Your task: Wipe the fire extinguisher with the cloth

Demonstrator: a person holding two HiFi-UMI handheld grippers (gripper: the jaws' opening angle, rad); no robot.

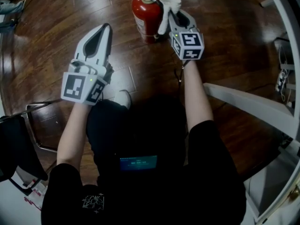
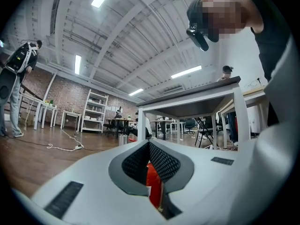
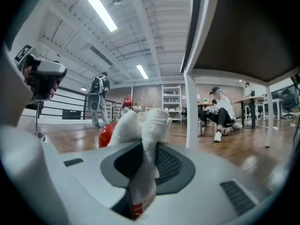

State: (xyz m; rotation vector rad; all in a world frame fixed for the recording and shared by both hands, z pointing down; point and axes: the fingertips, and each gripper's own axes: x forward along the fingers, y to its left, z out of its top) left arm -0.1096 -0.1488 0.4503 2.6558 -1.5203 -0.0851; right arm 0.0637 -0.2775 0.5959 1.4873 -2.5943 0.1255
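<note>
We saw one fire extinguisher [image 1: 145, 18] upright on the wood floor [image 1: 225, 55], just left of the right tongs [image 1: 173, 12] and ahead-right of the left tongs [image 1: 107, 28]. The left pair was pressed together and empty. The right pair clamped one white cloth [image 1: 169, 0]. Only the right gripper view showed the cloth's red-printed tag [image 3: 136, 205].

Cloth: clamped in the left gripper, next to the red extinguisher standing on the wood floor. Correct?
Wrong gripper. The right gripper view shows the white cloth clamped in the right gripper, not the left. The rest holds: it is next to the red extinguisher standing on the wood floor.
</note>
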